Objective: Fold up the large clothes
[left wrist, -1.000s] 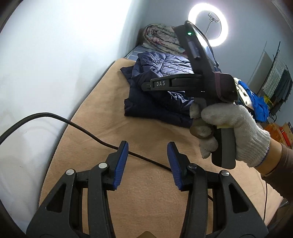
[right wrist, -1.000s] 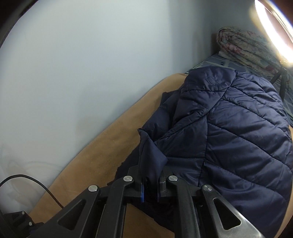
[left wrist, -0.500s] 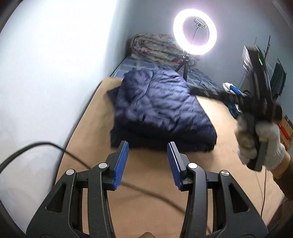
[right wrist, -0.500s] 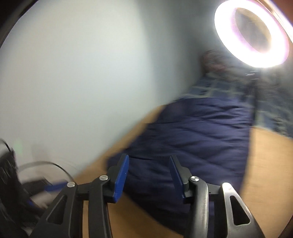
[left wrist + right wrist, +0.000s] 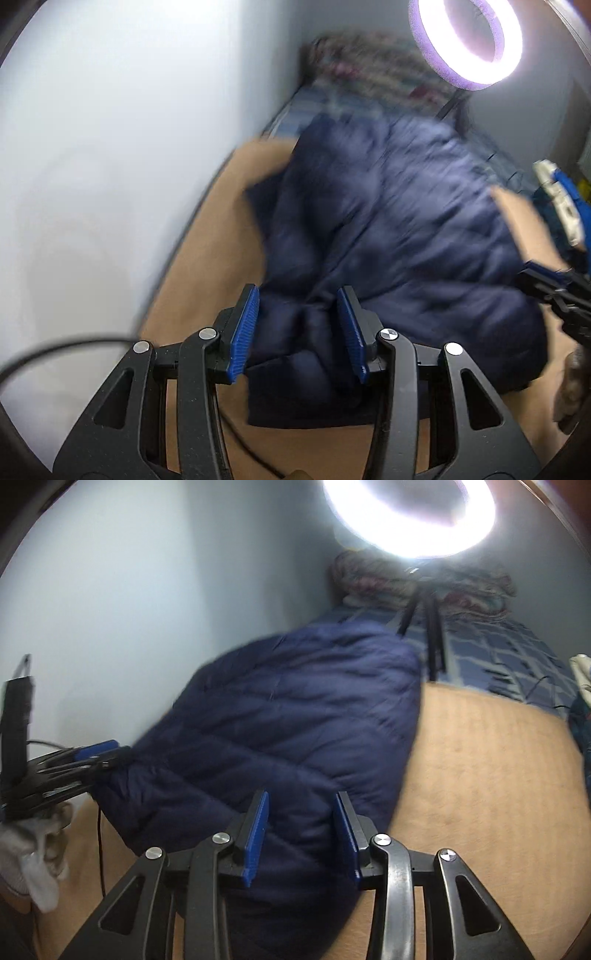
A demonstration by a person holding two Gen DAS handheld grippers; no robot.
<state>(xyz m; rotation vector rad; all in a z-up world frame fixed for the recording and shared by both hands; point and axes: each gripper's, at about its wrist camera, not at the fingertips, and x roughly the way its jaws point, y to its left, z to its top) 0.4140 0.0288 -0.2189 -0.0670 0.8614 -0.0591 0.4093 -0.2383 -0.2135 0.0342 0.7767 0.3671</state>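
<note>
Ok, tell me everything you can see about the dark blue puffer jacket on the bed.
The puffer jacket is navy, quilted in stitched panels, of smooth, slightly shiny fabric. It lies folded into a thick bundle on the tan blanket, beside the wall. Both grippers are open at its near edge: the left gripper with fabric between its fingers, the right gripper likewise. Motion blur hides finer details.

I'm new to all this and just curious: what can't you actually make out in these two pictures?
- Left wrist view: the navy jacket and the patterned bedding behind it are smeared by motion blur.
- Left wrist view: the right hand-held gripper is cut off by the right edge.
- Right wrist view: glare from the ring light washes out its mount.
- Right wrist view: the jacket's near edge hides behind the gripper's fingers.
</note>
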